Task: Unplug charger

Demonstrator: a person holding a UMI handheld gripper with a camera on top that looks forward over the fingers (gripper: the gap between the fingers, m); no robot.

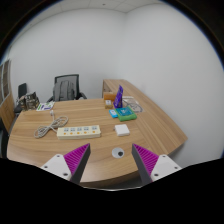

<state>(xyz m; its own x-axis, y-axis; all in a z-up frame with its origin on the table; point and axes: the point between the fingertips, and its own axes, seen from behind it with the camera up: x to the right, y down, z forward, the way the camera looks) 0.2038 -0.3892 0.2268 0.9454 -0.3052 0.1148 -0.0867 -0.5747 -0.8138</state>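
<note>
The tongs (110, 160) hang open above the near edge of the tabletop (60, 155), gripping nothing; two purple pads (72, 158) face each other across a wide gap. Between them, near the edge, sits one round dark cable grommet (119, 153) set into the smooth, light wood surface. Beyond the fingers, toward the middle, lies one flat white square charger block (122, 129); which way it points cannot be told. To its left lies one long pale power strip (80, 131), its long axis running left to right across the tabletop, with a looped light cable (46, 128) trailing off its left end toward the far left. Farther back on the right stands one purple upright object (119, 97) over a teal flat item (128, 106). At the far left edge sits a dark cluttered item too small to name. Behind the tabletop stands one black mesh-backed office chair (65, 88) against plain white walls (140, 50).
</note>
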